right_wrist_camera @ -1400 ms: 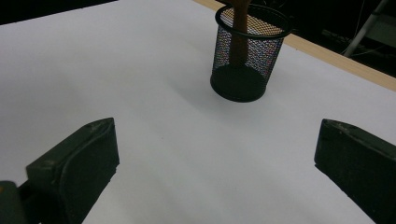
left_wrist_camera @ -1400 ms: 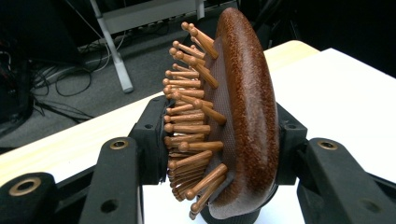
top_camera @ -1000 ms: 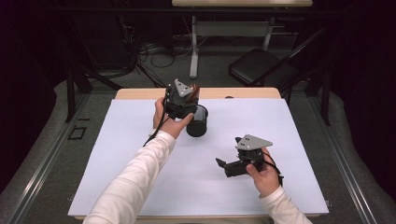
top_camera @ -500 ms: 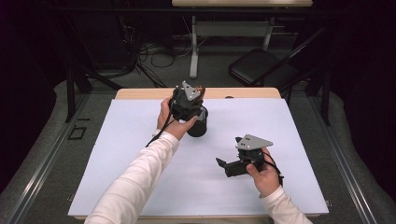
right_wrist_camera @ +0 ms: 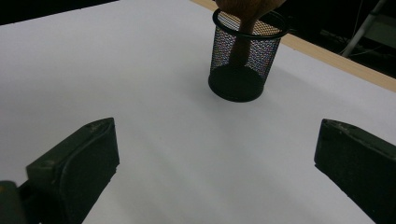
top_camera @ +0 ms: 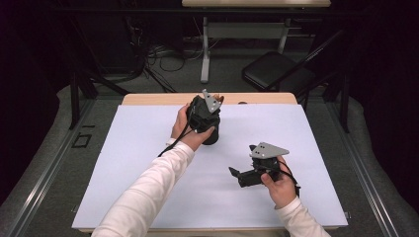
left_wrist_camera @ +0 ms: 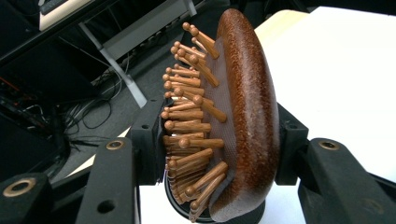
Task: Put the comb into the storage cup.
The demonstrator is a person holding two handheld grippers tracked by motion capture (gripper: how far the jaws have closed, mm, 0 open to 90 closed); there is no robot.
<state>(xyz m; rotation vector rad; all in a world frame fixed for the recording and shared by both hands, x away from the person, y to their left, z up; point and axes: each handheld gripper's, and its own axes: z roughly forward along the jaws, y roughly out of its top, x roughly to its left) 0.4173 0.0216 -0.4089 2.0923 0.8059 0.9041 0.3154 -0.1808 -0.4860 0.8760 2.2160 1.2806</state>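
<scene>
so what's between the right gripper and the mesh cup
Nothing: in the right gripper view, bare white table lies between the open right gripper and the mesh cup.

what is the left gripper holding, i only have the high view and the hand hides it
Observer: A wooden hairbrush; in the left gripper view the left gripper is clamped on its oval head, one jaw on the bristle side, one on the back.
Operator: is the brush in the cup
Observer: Yes. The right gripper view shows its handle standing inside the black mesh cup, seen through the mesh.
Operator: is the cup upright
Observer: Yes, its base sits flat on the white table.
Operator: right gripper holding anything
Observer: No. The right gripper has its jaws wide apart with only bare table between them, aimed at the cup from a distance.
</scene>
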